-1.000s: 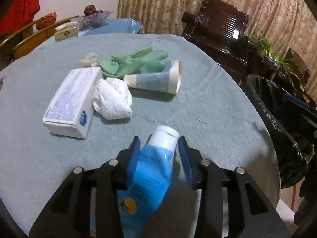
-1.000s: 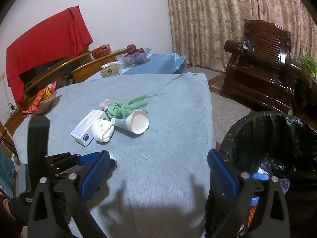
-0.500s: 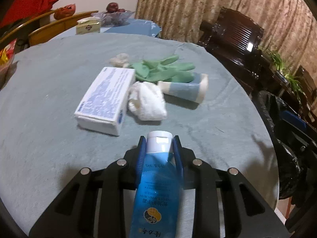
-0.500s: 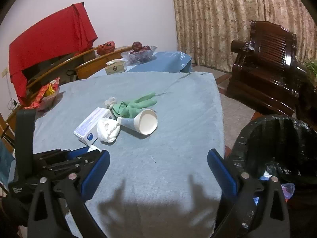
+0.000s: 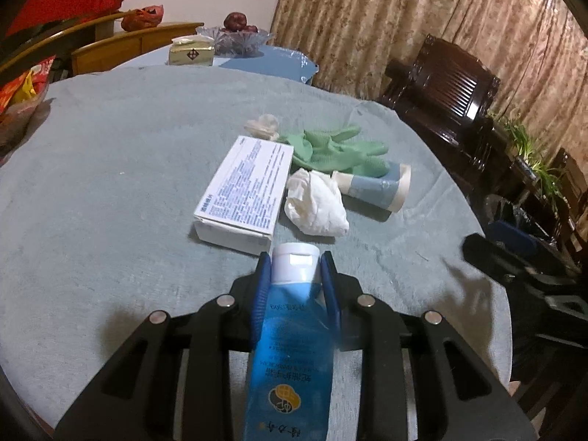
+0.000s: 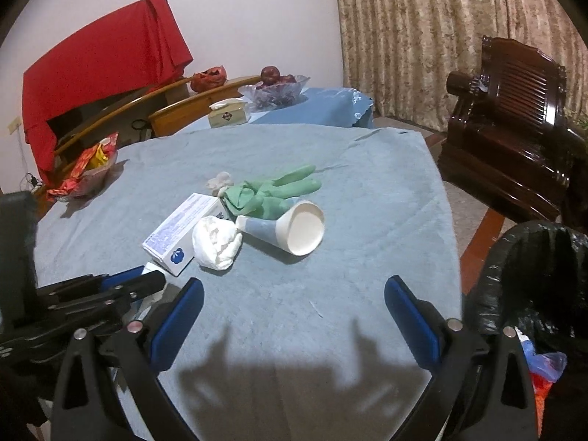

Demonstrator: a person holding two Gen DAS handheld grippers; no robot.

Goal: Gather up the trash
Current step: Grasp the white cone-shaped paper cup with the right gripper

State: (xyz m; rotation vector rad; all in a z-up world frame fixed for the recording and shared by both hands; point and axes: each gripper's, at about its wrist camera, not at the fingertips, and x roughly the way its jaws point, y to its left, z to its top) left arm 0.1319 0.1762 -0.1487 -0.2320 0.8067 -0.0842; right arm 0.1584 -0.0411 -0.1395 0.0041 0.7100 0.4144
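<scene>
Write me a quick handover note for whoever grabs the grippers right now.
Left gripper: jaws have just closed on the blue tube, near its white cap.
Right gripper: open, holding nothing.
On the table: white box, crumpled tissue, paper cup on its side, green glove, small wad behind it.
Black-lined bin beside the table already holds some trash.
Left to do: bin the tube, then the rest.

Table (image 6: 386, 198) holds box (image 6: 176, 233), tissue (image 6: 217, 242), cup (image 6: 290, 229), glove (image 6: 275, 193).
</scene>
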